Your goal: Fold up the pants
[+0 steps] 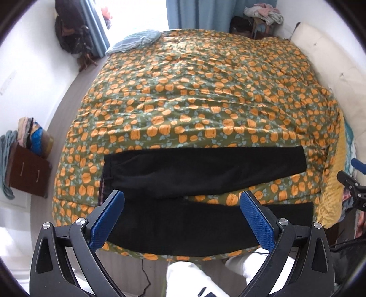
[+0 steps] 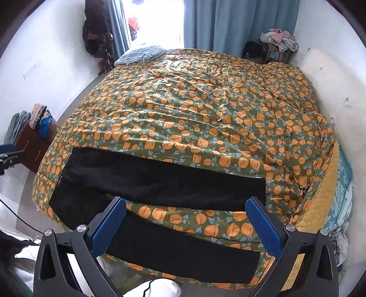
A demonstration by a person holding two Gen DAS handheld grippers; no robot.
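You're hovering both the left gripper (image 1: 182,219) and right gripper (image 2: 185,225), jaws spread and empty, over the pants (image 1: 201,176) (legs splayed apart); next, I'd judge, pinching the near leg (image 2: 180,253) and laying it onto the far one.

Pants (image 1: 194,173) lie flat on the near edge of the bed (image 1: 205,91), waistband to the left, the two legs running rightward side by side, one behind the other. Pillow (image 1: 135,41) on the bed's far left corner. Drawer unit (image 1: 29,171) left of the bed. Curtain (image 1: 194,13) behind the bed. Clothes pile (image 1: 263,13) at far right.
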